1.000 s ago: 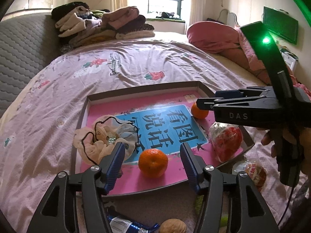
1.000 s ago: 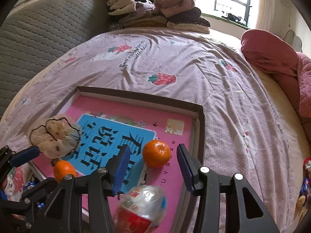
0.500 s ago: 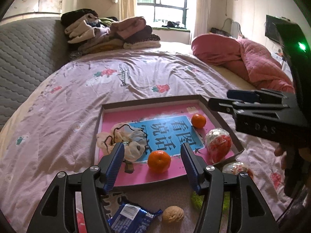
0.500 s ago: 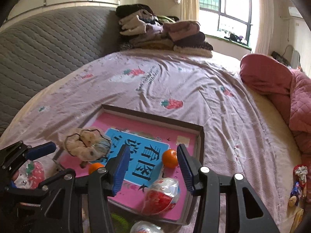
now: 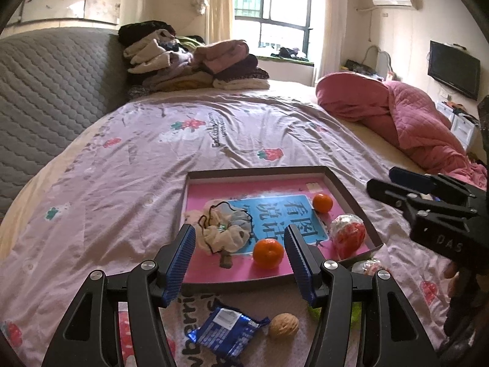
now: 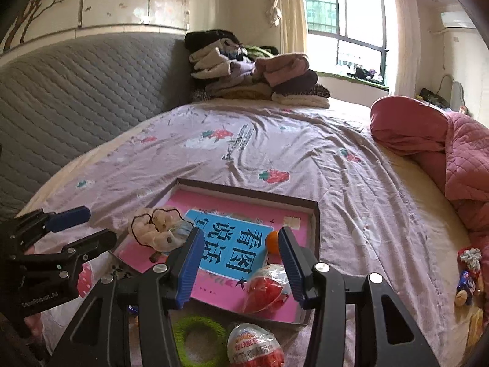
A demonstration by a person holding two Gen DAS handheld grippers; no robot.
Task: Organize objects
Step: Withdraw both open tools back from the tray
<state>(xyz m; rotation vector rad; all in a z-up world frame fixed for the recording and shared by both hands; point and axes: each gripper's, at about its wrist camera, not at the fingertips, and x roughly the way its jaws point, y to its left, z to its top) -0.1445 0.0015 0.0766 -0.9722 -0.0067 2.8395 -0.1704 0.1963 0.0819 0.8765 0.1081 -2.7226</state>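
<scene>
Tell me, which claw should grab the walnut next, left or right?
Left, probably. The walnut lies on the bed just below the open, empty left claw, outside the tray. The right claw's own view doesn't show the walnut at all.

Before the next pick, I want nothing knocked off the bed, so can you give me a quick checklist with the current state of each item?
1. Left tongs empty and open: ok.
2. Right tongs empty and open: ok.
3. Tray lying flat on the bedsheet: ok.
4. Loose items all in the tray: not ok; blue snack packet, walnut, green ring and wrapped egg lie outside.
5. Items in the tray settled: ok; near orange and scrunchie rest on it.
6. Snacks at the bed's right edge secure: cannot tell.
</scene>
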